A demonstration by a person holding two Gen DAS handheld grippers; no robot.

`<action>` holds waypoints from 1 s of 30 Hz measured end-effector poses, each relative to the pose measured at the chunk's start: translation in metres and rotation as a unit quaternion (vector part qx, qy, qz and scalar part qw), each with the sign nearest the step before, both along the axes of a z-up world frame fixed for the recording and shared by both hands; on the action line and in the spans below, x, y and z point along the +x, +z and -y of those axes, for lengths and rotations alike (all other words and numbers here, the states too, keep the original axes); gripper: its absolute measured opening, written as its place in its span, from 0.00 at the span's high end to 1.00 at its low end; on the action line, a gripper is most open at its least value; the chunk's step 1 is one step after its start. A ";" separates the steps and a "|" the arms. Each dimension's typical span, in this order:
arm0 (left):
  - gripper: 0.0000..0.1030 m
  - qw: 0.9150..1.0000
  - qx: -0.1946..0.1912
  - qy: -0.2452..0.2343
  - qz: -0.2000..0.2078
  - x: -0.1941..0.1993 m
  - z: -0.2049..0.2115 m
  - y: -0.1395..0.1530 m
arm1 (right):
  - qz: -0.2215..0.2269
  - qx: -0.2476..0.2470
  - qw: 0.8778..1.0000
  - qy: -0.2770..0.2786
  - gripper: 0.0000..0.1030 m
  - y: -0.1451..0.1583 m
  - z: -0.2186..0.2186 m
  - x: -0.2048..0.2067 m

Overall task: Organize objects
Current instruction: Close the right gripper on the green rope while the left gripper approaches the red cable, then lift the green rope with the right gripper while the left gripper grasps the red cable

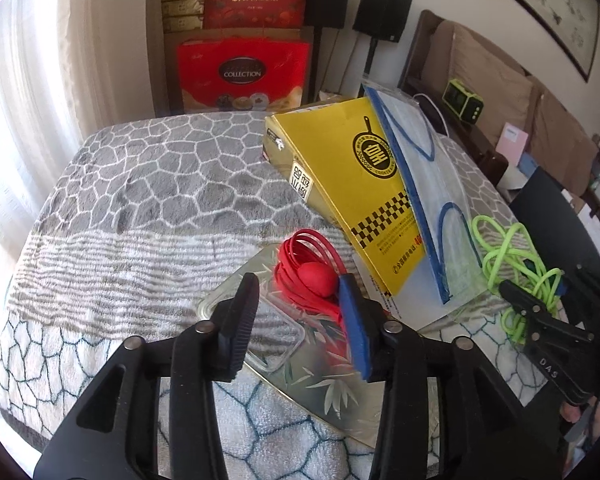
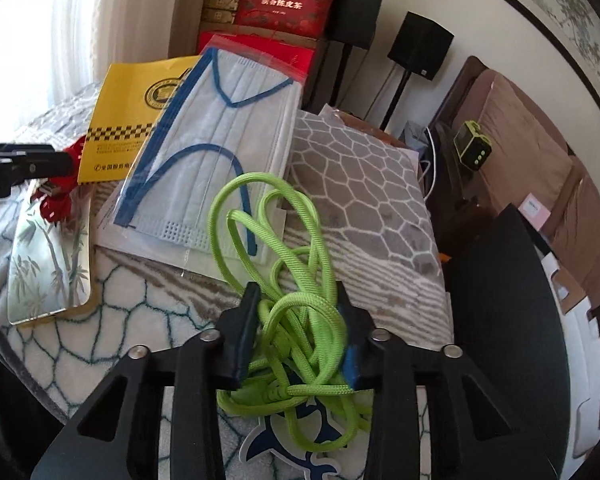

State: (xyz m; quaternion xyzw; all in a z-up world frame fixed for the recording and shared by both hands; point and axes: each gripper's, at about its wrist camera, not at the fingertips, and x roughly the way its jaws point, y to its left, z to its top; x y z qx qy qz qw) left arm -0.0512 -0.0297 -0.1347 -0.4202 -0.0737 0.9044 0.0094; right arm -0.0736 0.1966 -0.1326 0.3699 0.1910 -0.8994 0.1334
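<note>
A bundled red cable [image 1: 312, 276] lies on a glossy bamboo-patterned tray [image 1: 320, 384] on the grey blanket. My left gripper [image 1: 300, 320] stands open just in front of it; the bundle rests against the blue-padded right finger [image 1: 356, 328], and the left finger is apart from it. A tangled bright green cord [image 2: 300, 308] fills the gap between the fingers of my right gripper [image 2: 298, 336], which is shut on it, low over the blanket. In the left wrist view the right gripper [image 1: 532, 312] shows at the right, in the green cord [image 1: 512, 256].
A yellow box [image 1: 352, 184] and a bagged face mask [image 2: 220, 140] lie behind the cord on white papers. A blue whale sticker [image 2: 284, 440] lies under my right gripper. Red gift boxes [image 1: 240, 76] and speakers [image 1: 382, 12] stand behind; a black chair [image 2: 508, 300] at right.
</note>
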 end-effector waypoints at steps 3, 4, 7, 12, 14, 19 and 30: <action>0.57 1.000 0.001 0.005 0.003 0.000 0.002 0.000 | 0.006 -0.032 0.999 -0.009 0.85 0.006 -0.009 -0.001; 0.56 1.000 0.001 0.006 0.003 0.000 0.002 0.000 | 0.010 -0.046 0.999 -0.011 0.86 0.008 -0.012 -0.002; 0.54 1.000 0.000 0.009 0.004 0.000 0.003 0.000 | 0.014 -0.076 0.997 -0.019 0.90 0.014 -0.019 0.000; 0.45 1.000 0.000 0.016 0.005 -0.001 0.005 0.000 | 0.027 -0.133 0.990 -0.031 0.90 0.021 -0.032 0.003; 0.44 1.000 0.007 0.017 0.006 -0.001 0.007 0.000 | 0.031 -0.157 0.987 -0.032 0.91 0.026 -0.037 0.004; 0.39 0.999 0.031 0.021 0.016 -0.002 0.011 0.001 | 0.023 -0.188 0.981 -0.031 0.91 0.044 -0.046 0.008; 0.15 0.989 0.133 0.061 0.028 -0.005 0.027 0.007 | 0.008 -0.214 0.977 -0.023 0.90 0.066 -0.047 0.017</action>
